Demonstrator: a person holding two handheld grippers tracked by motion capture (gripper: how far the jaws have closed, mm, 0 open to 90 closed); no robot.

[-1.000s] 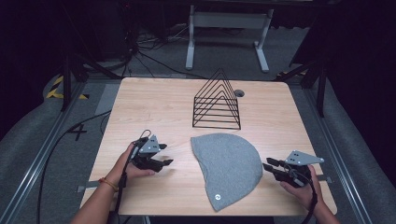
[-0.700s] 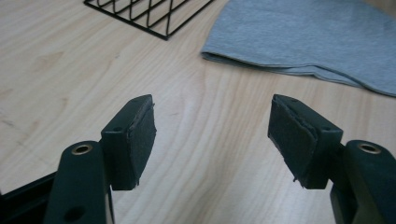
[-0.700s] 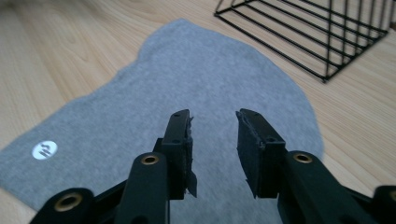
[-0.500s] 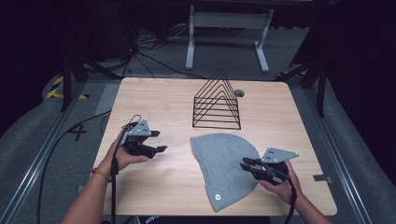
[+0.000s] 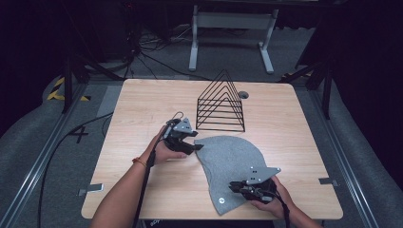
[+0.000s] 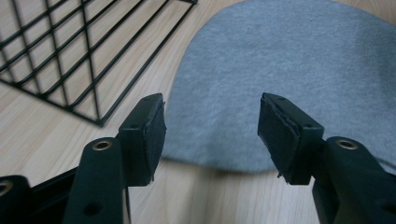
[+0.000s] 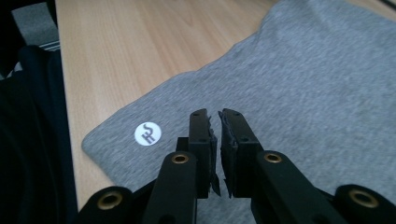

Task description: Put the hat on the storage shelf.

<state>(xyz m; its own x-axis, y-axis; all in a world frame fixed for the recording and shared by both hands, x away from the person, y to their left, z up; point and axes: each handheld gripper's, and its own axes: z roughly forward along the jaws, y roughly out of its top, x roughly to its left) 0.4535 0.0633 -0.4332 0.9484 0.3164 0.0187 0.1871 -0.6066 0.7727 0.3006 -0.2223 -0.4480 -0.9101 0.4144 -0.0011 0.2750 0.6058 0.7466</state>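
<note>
A grey knit hat [image 5: 233, 164] lies flat on the wooden table [image 5: 142, 102], with a round white logo patch [image 5: 221, 201] at its near corner. My left gripper [image 5: 196, 141] hovers at the hat's left edge. Its jaws have just been closing but still stand apart; in the left gripper view the left gripper [image 6: 211, 121] has nothing between its pads, and the hat [image 6: 289, 60] begins just ahead. My right gripper [image 5: 233, 186] is over the hat's near part. In the right gripper view the right gripper [image 7: 215, 116] is shut above the hat [image 7: 303, 84], beside the logo patch [image 7: 147, 134], with no cloth visible between the pads.
A black wire rack [image 5: 221, 102] shaped like a triangle stands just behind the hat, close to the left gripper; the wire rack [image 6: 56, 56] also fills the upper left of the left gripper view. A small round grommet [image 5: 243, 95] sits behind the rack. The table's near edge lies just below the logo corner.
The left hand moved right and away from me to the hat's left edge. The right hand came in from the table's right side onto the hat's near part, and its jaws closed.
</note>
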